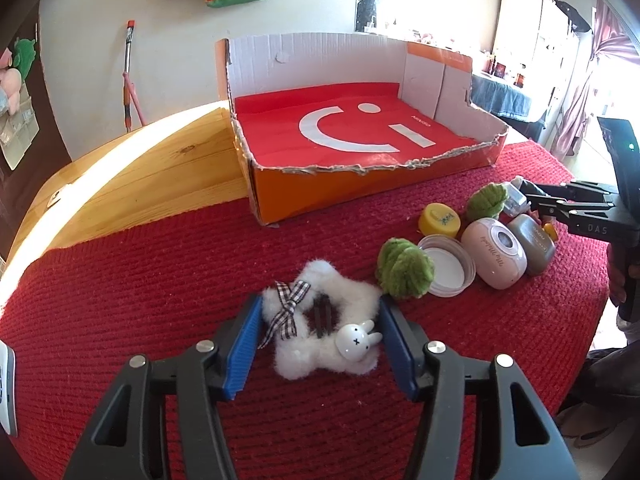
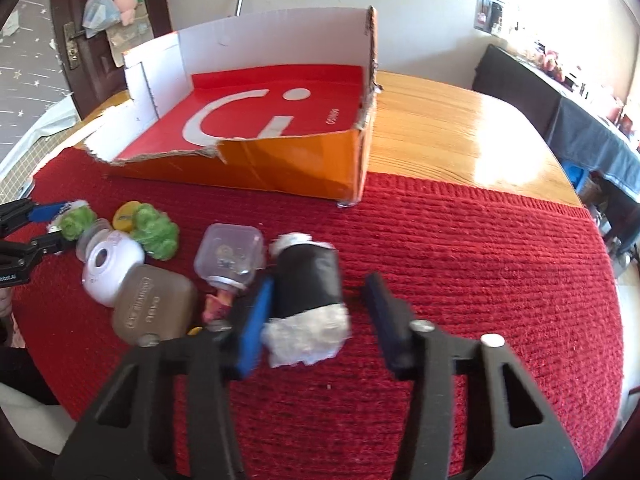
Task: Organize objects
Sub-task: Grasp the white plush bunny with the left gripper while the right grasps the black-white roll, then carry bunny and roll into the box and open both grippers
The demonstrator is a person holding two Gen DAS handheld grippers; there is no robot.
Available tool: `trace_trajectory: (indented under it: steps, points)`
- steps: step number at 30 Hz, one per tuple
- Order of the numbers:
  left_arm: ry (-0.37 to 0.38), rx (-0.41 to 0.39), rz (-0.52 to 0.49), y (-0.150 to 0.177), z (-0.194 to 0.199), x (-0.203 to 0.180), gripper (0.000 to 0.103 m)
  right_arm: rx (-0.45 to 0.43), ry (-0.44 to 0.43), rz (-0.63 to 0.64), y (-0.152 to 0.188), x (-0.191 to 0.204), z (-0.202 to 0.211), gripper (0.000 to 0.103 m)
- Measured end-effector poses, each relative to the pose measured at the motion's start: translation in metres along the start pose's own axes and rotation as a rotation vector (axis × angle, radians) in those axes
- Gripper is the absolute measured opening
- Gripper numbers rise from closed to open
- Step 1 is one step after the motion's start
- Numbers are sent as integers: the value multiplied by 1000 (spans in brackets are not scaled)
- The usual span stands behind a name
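Observation:
A white fluffy star clip [image 1: 320, 332] with a checked bow and a small white bunny lies on the red mat. My left gripper [image 1: 320, 304] stands around it with both blue pads touching its fluff, shut on it. In the right wrist view a black roll with white fluffy ends [image 2: 308, 284] lies between the fingers of my right gripper [image 2: 320, 284]. The left pad [image 2: 256, 320] touches it, the right pad stands apart, so this gripper is open; the view is blurred. The orange cardboard box [image 1: 360, 188], lined in red, is beyond.
Between the grippers lie two green fuzzy pieces [image 1: 404, 268], a yellow lid [image 1: 438, 218], a clear lid [image 1: 448, 268], a pink case [image 1: 496, 254], a grey-brown case [image 2: 152, 308] and a clear plastic box [image 2: 230, 254]. The wooden table [image 2: 460, 132] shows beyond the red mat [image 2: 480, 260].

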State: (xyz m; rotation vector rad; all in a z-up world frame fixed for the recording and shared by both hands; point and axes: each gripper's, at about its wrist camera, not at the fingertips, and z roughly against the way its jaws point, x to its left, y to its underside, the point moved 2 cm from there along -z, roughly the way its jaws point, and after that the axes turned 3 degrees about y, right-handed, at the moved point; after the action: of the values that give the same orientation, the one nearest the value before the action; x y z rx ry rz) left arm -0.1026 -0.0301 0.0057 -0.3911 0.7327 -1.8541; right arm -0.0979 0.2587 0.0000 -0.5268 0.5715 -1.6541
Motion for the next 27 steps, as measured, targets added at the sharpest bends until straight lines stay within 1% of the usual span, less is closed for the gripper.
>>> trace_trajectory:
  steps: [3, 6, 13, 17, 20, 23, 25, 27]
  points:
    - [1, -7, 18, -1, 4, 0, 59, -8, -12, -19, 0, 0, 2, 33]
    - [-8, -31, 29, -4, 12, 1, 59, -26, -20, -41, -2, -3, 10, 33]
    - [-23, -84, 43, -14, 31, 3, 59, -54, -16, -36, -9, -1, 23, 33]
    - [-16, -132, 37, -27, 48, 3, 59, -87, -27, -28, -19, 2, 34, 33]
    - [-20, -172, 32, -44, 57, 2, 59, -136, -32, -13, -36, 5, 46, 33]
    - [-27, -191, 8, -63, 58, 1, 59, -169, -29, 9, -55, 7, 51, 33]
    - [-19, -188, -9, -78, 53, 0, 59, -182, -21, 33, -69, 9, 50, 33]
    - [-7, -169, -25, -91, 45, 0, 59, -179, -21, 61, -85, 12, 44, 33]
